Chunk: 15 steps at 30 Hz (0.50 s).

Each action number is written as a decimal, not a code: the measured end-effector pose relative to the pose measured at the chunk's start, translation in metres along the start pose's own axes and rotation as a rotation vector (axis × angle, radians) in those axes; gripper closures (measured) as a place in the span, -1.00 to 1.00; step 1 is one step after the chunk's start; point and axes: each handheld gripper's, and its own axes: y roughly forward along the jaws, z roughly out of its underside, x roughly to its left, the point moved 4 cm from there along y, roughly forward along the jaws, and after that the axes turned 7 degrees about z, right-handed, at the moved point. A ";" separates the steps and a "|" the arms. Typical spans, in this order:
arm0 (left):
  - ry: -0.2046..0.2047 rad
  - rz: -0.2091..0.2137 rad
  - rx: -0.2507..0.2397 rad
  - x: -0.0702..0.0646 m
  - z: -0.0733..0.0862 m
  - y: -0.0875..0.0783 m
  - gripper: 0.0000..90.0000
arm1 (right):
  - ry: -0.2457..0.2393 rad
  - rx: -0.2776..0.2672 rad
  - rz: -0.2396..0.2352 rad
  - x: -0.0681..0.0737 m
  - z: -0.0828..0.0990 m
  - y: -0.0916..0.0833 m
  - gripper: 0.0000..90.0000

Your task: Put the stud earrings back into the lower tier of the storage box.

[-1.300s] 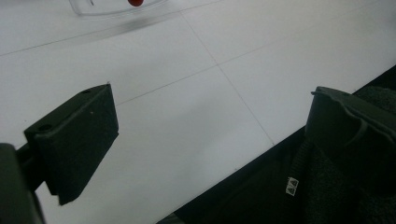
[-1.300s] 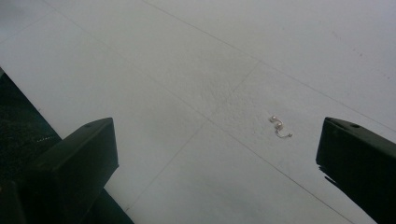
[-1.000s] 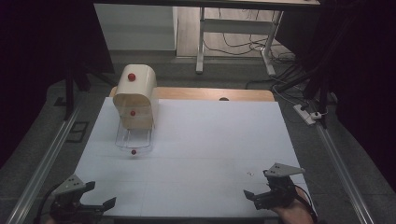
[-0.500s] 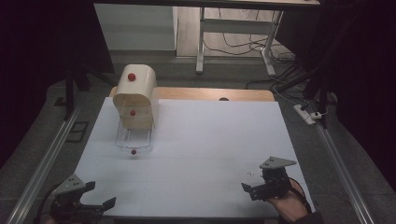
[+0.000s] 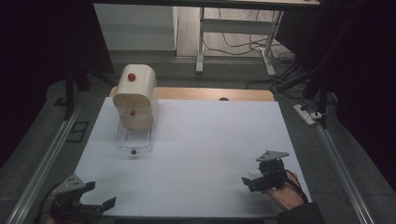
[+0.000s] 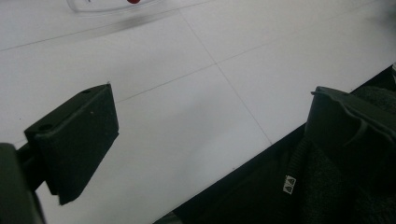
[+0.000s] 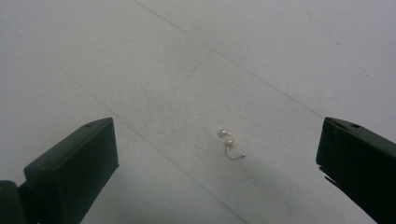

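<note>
Right tongs (image 7: 219,158) spread wide over small earring (image 7: 229,144) lying on white desk (image 5: 196,154); left tongs (image 5: 88,207) spread too, at desk's near-left edge.

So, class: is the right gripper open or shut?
Open: the right gripper has its jaws wide apart around a small earring lying untouched between them.

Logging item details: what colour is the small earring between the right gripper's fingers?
Pale gold earring; right gripper view.
</note>
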 end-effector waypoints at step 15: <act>-0.012 0.003 0.001 0.001 0.000 0.000 -0.92 | -0.009 0.060 0.022 -0.028 -0.011 0.030 -0.68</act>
